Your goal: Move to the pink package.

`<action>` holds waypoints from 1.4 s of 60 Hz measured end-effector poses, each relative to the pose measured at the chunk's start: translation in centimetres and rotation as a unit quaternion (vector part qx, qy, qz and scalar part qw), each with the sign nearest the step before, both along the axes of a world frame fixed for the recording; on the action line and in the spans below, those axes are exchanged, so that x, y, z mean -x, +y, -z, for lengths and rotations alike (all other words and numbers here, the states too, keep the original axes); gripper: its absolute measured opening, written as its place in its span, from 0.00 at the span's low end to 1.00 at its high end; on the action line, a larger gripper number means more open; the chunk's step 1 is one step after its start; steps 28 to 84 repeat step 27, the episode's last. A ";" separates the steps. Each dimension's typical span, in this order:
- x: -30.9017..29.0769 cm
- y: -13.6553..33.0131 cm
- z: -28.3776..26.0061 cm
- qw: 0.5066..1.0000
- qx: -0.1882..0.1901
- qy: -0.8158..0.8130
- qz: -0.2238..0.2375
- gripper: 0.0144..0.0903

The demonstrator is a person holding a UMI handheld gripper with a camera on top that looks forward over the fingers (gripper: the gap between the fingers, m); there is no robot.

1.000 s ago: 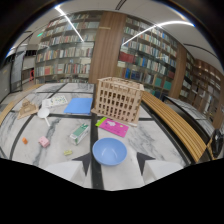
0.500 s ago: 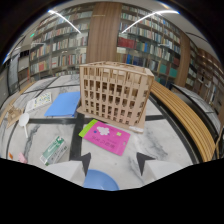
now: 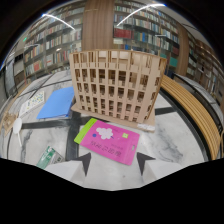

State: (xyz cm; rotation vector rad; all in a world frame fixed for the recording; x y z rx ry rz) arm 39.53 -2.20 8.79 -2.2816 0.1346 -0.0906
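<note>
The pink package (image 3: 111, 141) lies flat on the marbled table (image 3: 170, 142), with white flower shapes printed on it and a green edge (image 3: 83, 132) showing at its left. It sits just in front of a wooden lattice model (image 3: 117, 82). My gripper (image 3: 115, 162) is open, its two dark fingertips (image 3: 85, 162) spread wide. The package's near edge lies just ahead of the tips and partly between them, with no contact.
A blue folder (image 3: 56, 102) lies left of the wooden model. A green packet (image 3: 50, 156) sits close to the left finger. A white object (image 3: 15, 129) and a printed sheet (image 3: 32, 102) lie further left. A slatted wooden bench (image 3: 192, 107) runs along the right. Bookshelves (image 3: 145, 40) stand beyond.
The gripper has moved forward and lower towards the pink package, which is now much nearer. The blue bowl seen earlier has dropped out of view.
</note>
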 end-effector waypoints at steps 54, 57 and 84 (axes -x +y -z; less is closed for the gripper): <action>-0.6 0.6 0.5 1.000 0.003 -0.004 0.009 0.94; -0.6 0.6 0.5 1.000 0.003 -0.004 0.009 0.94; -0.6 0.6 0.5 1.000 0.003 -0.004 0.009 0.94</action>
